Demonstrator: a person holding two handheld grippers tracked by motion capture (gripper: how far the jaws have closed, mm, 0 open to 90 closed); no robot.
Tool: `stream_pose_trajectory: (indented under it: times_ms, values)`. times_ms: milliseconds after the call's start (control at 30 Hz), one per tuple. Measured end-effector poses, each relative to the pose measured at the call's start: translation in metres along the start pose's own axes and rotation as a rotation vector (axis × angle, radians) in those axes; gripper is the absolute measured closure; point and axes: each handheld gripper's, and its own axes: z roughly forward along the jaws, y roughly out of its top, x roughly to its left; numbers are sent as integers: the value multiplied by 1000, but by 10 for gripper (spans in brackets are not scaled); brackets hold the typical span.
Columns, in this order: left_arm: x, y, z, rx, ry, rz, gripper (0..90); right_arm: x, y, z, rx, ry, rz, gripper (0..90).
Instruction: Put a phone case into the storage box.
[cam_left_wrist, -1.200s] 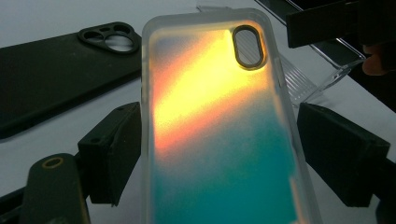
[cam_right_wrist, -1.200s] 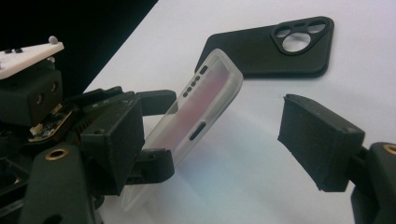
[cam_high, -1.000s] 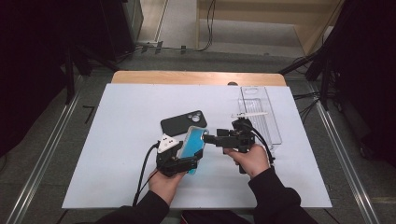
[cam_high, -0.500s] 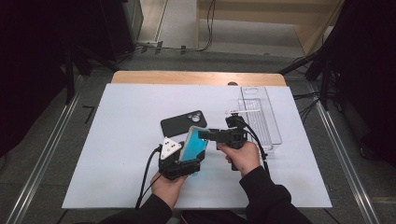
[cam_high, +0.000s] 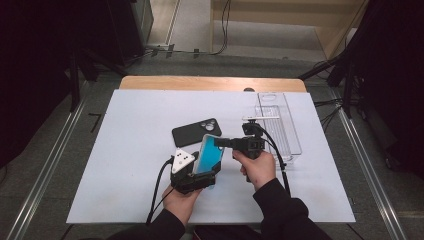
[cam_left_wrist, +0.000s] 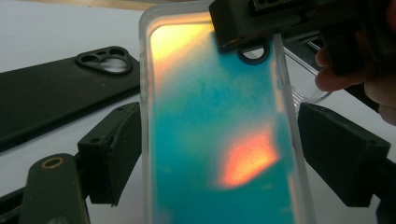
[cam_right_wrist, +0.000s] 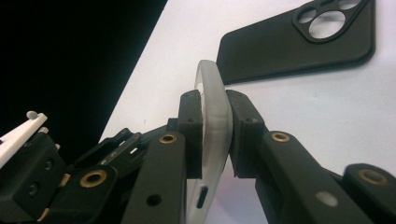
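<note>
Teal phone case (cam_high: 209, 154) with clear rim, raised above white worktop (cam_high: 125, 150), tilted, top end toward right gripper (cam_high: 223, 144). Left gripper (cam_high: 206, 172) clamped across case's lower half, one pad on each long edge; in left gripper view, case (cam_left_wrist: 210, 140) spans the gap between both pads, iridescent orange patches on its back. Right gripper jaws just closing, now clenched on top edge of case; in right gripper view, frosted rim (cam_right_wrist: 215, 121) pinched edge-on between the two black pads. Left hand (cam_high: 181, 200) and right hand (cam_high: 260, 167) in from bottom edge, dark sleeves. Black case (cam_high: 196, 132) flat on worktop just beyond teal case, camera cut-out toward right, apart from both grippers; same black case (cam_left_wrist: 56, 88) behind teal one in left gripper view. Clear tray (cam_high: 295, 145) on worktop at right, beyond right hand. Cables trailing from both grippers toward bottom edge.
</note>
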Motion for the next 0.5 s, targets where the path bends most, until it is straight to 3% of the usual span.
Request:
stream_pose_trajectory:
  times_ms: [333, 500]
  values:
    - [-2, 2, -2, -15, -2, 40, 159, 2, 2, -5, -3, 28, 13, 769]
    - [-2, 5, 1, 19, -46, 14, 138, 3, 3, -9, -15, 22, 2, 771]
